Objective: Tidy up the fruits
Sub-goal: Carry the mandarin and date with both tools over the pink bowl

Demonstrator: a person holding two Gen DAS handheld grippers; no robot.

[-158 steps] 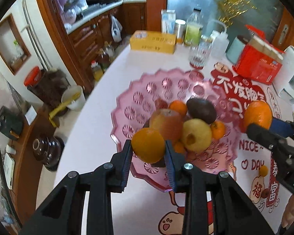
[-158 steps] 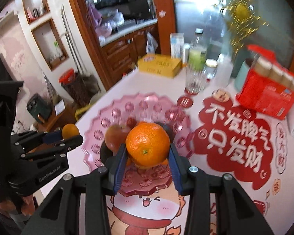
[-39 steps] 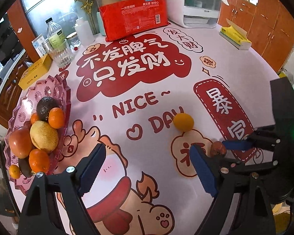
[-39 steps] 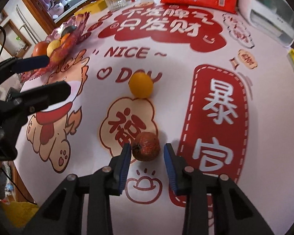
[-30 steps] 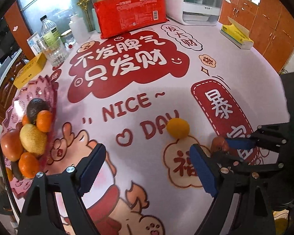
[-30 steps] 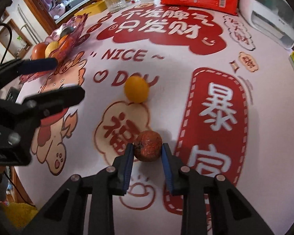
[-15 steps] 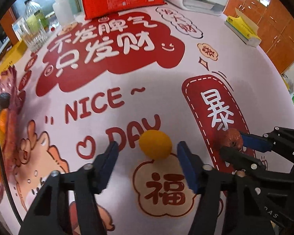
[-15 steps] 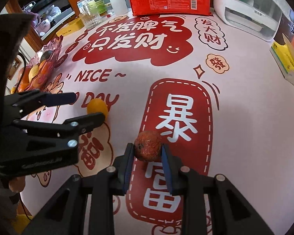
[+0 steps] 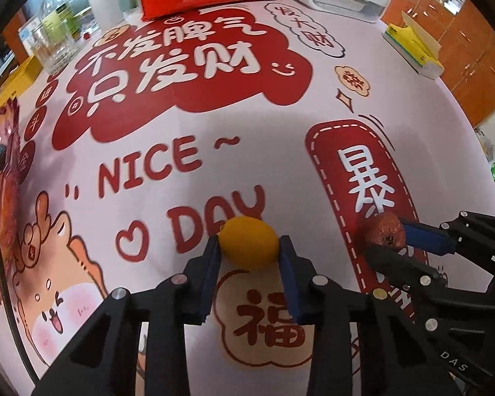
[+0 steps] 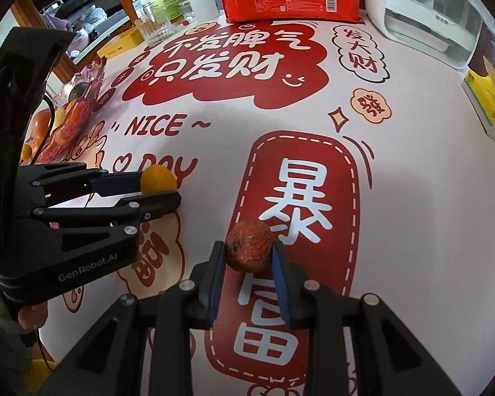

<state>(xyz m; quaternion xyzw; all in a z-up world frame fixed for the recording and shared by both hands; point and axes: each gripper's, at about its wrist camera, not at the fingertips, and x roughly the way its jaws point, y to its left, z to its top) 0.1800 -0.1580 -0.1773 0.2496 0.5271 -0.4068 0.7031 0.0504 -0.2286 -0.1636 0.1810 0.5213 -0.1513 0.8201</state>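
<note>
Left wrist view: the left hand-held gripper (image 9: 250, 247), jaws just closed, pinches the orange (image 9: 249, 242) across its widest part on the tabletop (image 9: 214, 125). The right hand-held gripper (image 10: 249, 253) clamps a red fruit (image 10: 250, 249). Both look light, round and likely to roll; hold across the middle.

The left gripper (image 9: 250, 247) points steeply down at the table, its jaws just closed in so that both blue pads press the sides of a small orange (image 9: 249, 242). The right gripper (image 10: 250, 252) is tilted steeply down too, jaws drawn narrow, pads clamped on a red fruit (image 10: 250, 250). The two grippers sit near each other, side by side, the left one's black body filling the left of the right wrist view.
</note>
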